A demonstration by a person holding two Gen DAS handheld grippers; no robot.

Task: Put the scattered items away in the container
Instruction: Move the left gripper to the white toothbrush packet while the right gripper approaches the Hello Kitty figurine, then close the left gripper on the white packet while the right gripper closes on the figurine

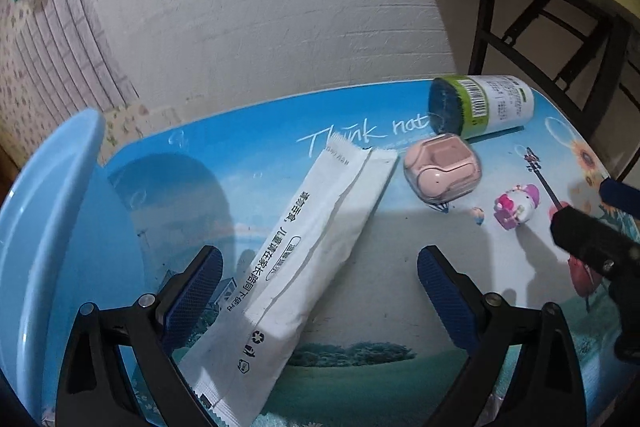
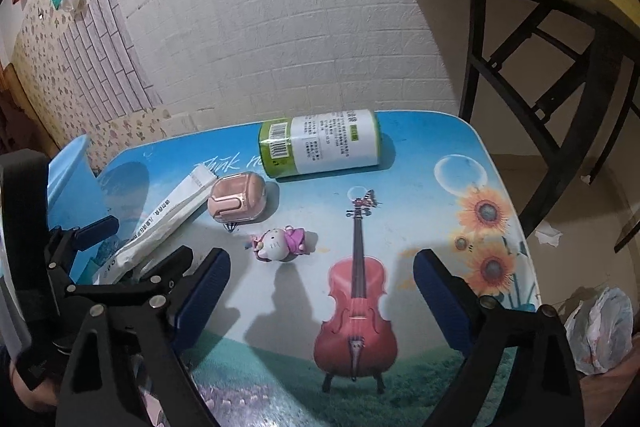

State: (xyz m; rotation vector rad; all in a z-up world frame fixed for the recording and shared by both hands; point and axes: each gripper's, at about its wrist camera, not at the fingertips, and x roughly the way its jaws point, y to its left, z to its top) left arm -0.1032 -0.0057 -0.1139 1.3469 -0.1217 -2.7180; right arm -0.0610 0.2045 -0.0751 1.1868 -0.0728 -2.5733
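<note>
A long white sachet [image 1: 308, 251] lies diagonally on the printed table, between the open jaws of my left gripper [image 1: 320, 283]. A pink earbud case [image 1: 438, 167], a small pink-and-white cat figure [image 1: 518, 205] and a green-and-white canister [image 1: 480, 105] on its side lie to the right. The light blue basin [image 1: 44, 211] stands at the left. My right gripper [image 2: 322, 287] is open and empty above the violin print, near the cat figure [image 2: 278, 245], earbud case [image 2: 236, 203], canister [image 2: 320, 143] and sachet [image 2: 168, 223]. The basin [image 2: 68, 183] and left gripper [image 2: 124, 243] show at its left.
The table [image 2: 432, 195] ends at the brick wall behind and drops off on the right. A wooden shelf on black legs [image 2: 532, 39] stands at the right. A crumpled plastic bag [image 2: 600, 331] lies on the floor at the lower right.
</note>
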